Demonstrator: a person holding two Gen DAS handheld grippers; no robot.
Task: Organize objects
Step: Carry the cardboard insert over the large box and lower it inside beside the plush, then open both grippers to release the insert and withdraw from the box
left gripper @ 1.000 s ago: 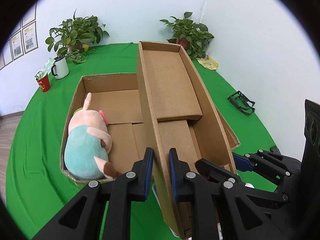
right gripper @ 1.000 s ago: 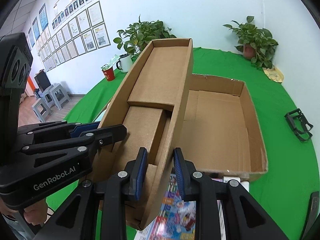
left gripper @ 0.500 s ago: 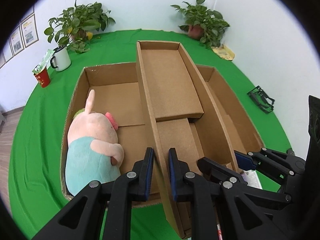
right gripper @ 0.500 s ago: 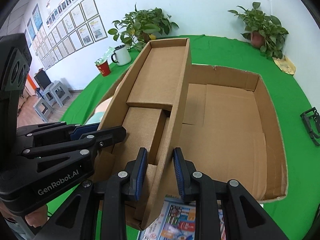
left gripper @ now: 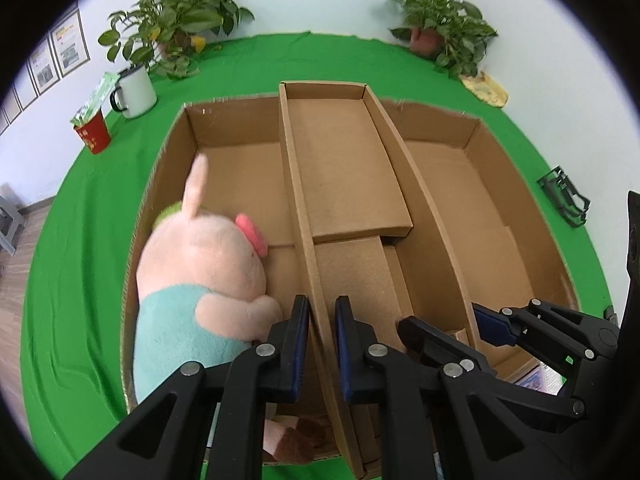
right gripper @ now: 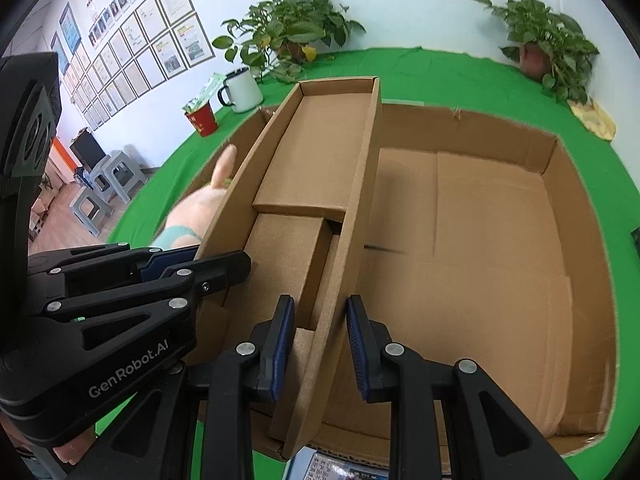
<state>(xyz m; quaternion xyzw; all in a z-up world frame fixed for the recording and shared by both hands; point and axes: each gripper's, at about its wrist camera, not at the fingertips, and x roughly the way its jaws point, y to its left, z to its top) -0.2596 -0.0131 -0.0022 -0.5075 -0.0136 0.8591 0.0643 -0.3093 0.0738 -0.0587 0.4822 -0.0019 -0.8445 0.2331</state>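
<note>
A long narrow cardboard tray [left gripper: 344, 184] [right gripper: 320, 184] is held over a big open cardboard box [left gripper: 480, 184] [right gripper: 500, 240]. My left gripper [left gripper: 322, 344] is shut on the tray's left wall. My right gripper [right gripper: 320, 344] has its jaws wider around the tray's right wall; whether the pads still touch it is unclear. It also shows in the left wrist view [left gripper: 476, 328]. A pink plush pig in a teal shirt [left gripper: 200, 280] [right gripper: 196, 208] lies in the box's left part. The box's right part is bare.
A white mug [left gripper: 134, 90] [right gripper: 240, 90] and a red cup [left gripper: 93, 132] [right gripper: 202, 118] stand on the green table [left gripper: 80, 240] at far left. Potted plants [left gripper: 176, 36] [left gripper: 436, 28] line the wall. A black clip [left gripper: 564, 196] lies right. A printed booklet [right gripper: 340, 468] lies under the box.
Both grippers have carried the tray forward and down over the big box. The right gripper's jaws have opened wider around the tray wall. The plush now looks closer.
</note>
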